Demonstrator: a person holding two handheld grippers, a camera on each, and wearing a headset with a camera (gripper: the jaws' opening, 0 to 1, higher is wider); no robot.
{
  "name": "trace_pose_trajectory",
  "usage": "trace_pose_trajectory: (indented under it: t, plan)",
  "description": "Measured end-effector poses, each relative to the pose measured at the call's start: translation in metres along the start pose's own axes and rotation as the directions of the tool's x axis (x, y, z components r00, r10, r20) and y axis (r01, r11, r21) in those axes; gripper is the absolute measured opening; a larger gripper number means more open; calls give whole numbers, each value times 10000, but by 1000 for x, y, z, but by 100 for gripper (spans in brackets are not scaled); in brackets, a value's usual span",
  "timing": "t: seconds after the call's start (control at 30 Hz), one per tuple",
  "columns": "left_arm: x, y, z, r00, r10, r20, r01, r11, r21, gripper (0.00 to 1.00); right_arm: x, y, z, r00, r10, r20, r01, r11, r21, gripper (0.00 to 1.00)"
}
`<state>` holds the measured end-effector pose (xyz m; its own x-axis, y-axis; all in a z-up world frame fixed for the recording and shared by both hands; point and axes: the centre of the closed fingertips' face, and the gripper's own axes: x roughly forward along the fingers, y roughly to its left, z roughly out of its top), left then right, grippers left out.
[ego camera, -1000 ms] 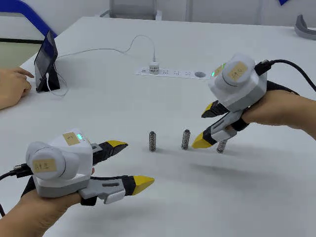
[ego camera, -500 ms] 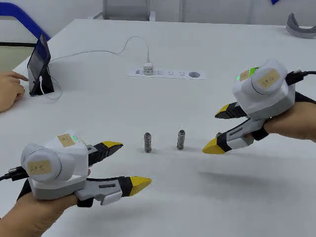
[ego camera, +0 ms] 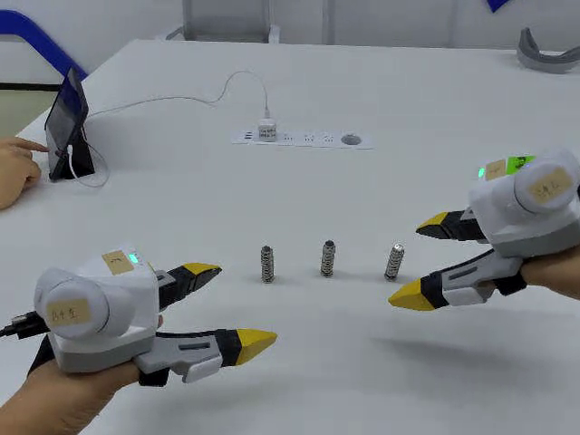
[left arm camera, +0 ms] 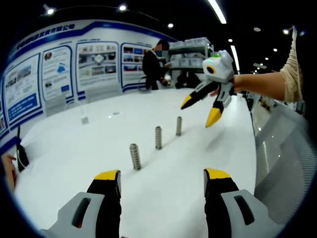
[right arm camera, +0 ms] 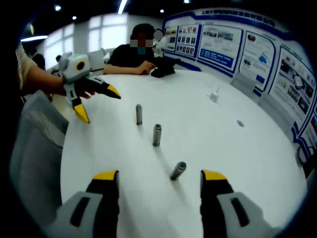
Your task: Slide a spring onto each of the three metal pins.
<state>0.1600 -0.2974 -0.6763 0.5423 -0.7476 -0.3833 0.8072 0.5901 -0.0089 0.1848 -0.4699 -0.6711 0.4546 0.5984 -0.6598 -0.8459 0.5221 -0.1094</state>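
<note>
The left gripper (ego camera: 231,305) hovers low at the near left with its jaws apart and empty. The right gripper (ego camera: 417,258) hangs at the right, its jaws likewise spread, with the lower tip just beside the right spring (ego camera: 395,261). On the white table (ego camera: 408,109) between them, the left spring (ego camera: 267,264), the middle spring (ego camera: 328,258) and the right spring stand apart in a row, the right one leaning slightly; beyond lie a power strip (ego camera: 308,139) with a charger (ego camera: 266,130) plugged in, a propped tablet (ego camera: 71,116) far left, and a person's hand (ego camera: 14,168) near it.
</note>
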Motion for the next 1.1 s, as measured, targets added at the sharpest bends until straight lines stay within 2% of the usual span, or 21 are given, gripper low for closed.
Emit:
trace_pose_trajectory:
  t: [0.3,0.6,1.1]
  plan:
    - [1,-2,0,10000,-53,-10,53,10000,-11,69,-11,8,-9,9969,-204,756,158,9980,612,70]
    - [0,-1,-1,10000,-25,1,25,10000,-51,69,-19,13,-16,9936,-461,1028,359,9944,990,71]
    - [-1,0,0,10000,26,25,-26,10000,-79,70,-26,15,-16,9862,-809,1445,607,9884,1390,72]
